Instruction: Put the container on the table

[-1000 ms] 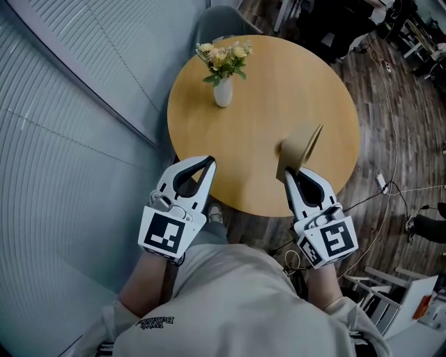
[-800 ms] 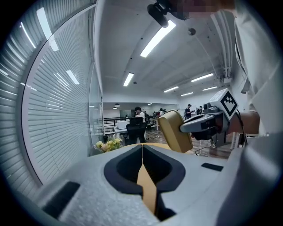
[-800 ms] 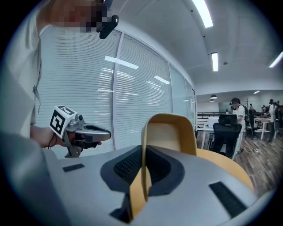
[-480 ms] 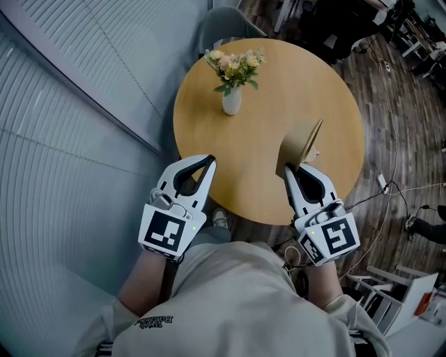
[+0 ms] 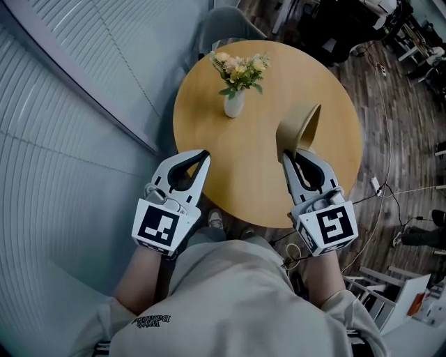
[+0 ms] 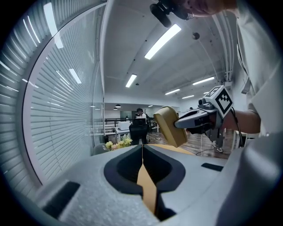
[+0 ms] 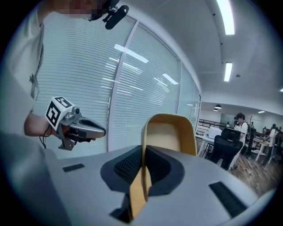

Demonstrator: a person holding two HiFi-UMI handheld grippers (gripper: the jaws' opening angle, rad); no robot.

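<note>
A tan, scoop-shaped container point(image 5: 297, 130) hangs tilted over the right part of the round wooden table point(image 5: 268, 66). My right gripper point(image 5: 288, 155) is shut on its rim, and the rim runs down between the jaws in the right gripper view, where the container point(image 7: 170, 132) rises just past my right gripper point(image 7: 142, 149). My left gripper point(image 5: 203, 155) is shut and holds nothing, at the table's near left edge. From the left gripper view, the container point(image 6: 170, 126) shows held up at the right, beyond my left gripper point(image 6: 142, 148).
A white vase of flowers point(image 5: 235, 103) stands on the far left part of the table. A grey chair point(image 5: 226, 21) sits behind the table, and a blinded glass wall point(image 5: 77, 104) runs along the left. Cables point(image 5: 390, 188) lie on the wood floor at the right.
The right gripper has carried the container a little farther over the table and turned it, so its hollow side now shows. The left gripper stays shut and has shifted slightly left.
</note>
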